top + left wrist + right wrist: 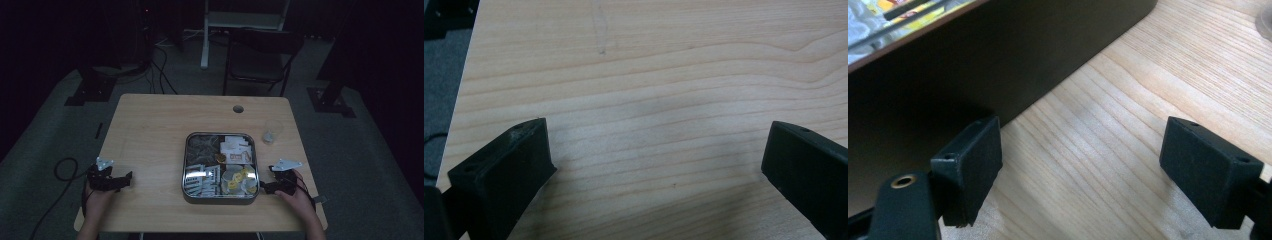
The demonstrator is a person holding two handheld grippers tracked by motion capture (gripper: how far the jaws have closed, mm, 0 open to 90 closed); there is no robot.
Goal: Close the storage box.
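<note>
A square metal tin [186, 165] sits near the front middle of the wooden table [150, 130], packed with sachets, tea bags and small round pods. My left gripper [125, 179] rests near the front left edge, held by a hand, pointing right toward the tin. Its jaws stand wide apart over bare wood [659, 150]; the left gripper [656, 155] holds nothing. My right gripper [264, 187] lies just right of the tin's front corner. In the right gripper view the right gripper [1080, 160] is open and empty, the tin's dark side wall [973, 65] close beside its left jaw.
A clear plastic cup [271, 132] stands on the table to the right behind the tin. A round cable hole [238, 108] is near the far edge. A folding chair [260, 55] stands beyond the table. A black cable [62, 172] loops on the floor at left.
</note>
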